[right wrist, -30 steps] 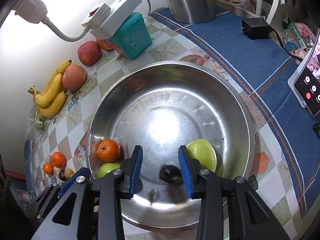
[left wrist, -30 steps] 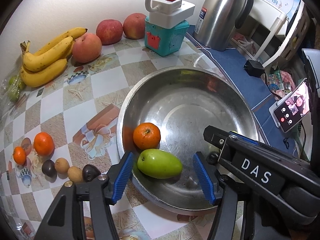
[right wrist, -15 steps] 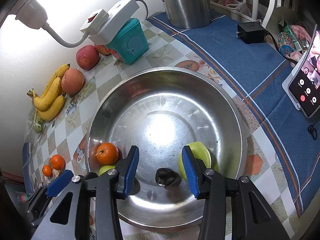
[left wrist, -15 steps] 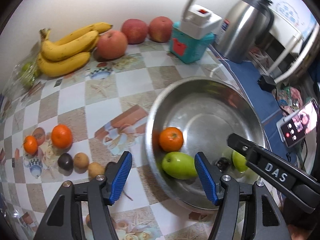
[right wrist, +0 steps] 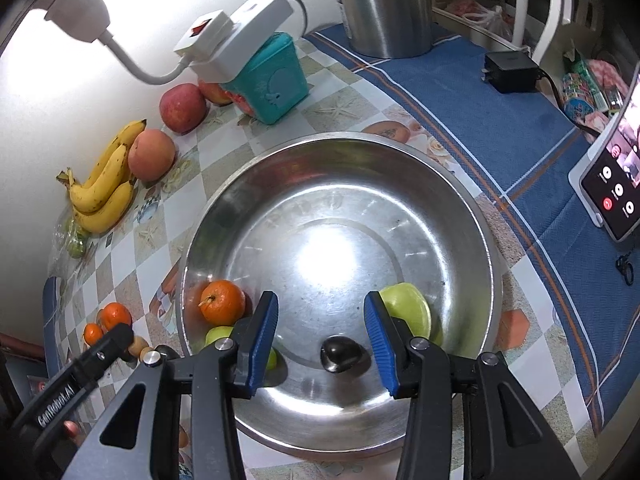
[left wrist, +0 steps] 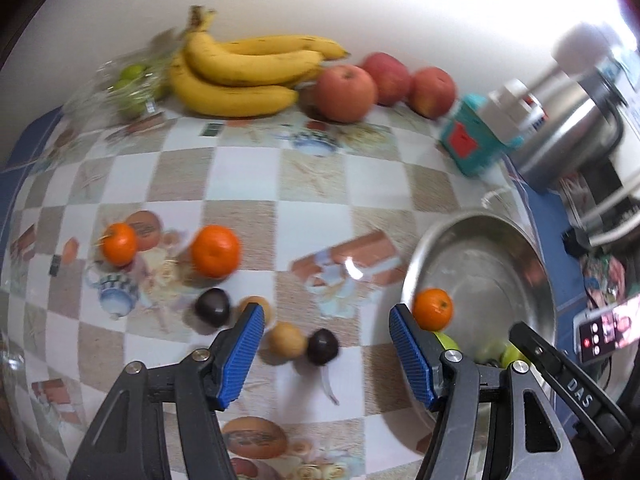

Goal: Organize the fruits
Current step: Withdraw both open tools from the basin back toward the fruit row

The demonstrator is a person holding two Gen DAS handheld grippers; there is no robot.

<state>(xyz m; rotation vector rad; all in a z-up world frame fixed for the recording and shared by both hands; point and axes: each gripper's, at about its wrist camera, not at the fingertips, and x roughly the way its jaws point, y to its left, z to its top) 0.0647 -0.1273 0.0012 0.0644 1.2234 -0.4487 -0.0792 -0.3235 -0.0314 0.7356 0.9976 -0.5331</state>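
Note:
My left gripper (left wrist: 326, 342) hangs open over the checked tablecloth, left of the steel bowl (left wrist: 488, 264). Below its gap lie a tan round fruit (left wrist: 286, 340) and a dark fruit (left wrist: 322, 346), both untouched. Another dark fruit (left wrist: 213, 307) and two oranges (left wrist: 215, 251) lie further left. My right gripper (right wrist: 320, 332) is open over the bowl (right wrist: 320, 220). A dark fruit (right wrist: 342, 354) lies loose on the bowl floor under its gap. The bowl also holds an orange (right wrist: 222, 302), a green apple (right wrist: 408, 312) and a green fruit (right wrist: 218, 336) half hidden by a finger.
Bananas (left wrist: 240, 76), three red apples (left wrist: 346, 88) and a bag of green fruit (left wrist: 128, 88) line the wall. A teal box with a power strip (right wrist: 272, 80), a steel kettle (right wrist: 384, 4), a charger (right wrist: 510, 70) and a phone (right wrist: 612, 188) stand around the bowl.
My left gripper swung left and rolled, from over the bowl's fruits to over the small fruits on the table. The right gripper's jaws widened a little while staying over the bowl.

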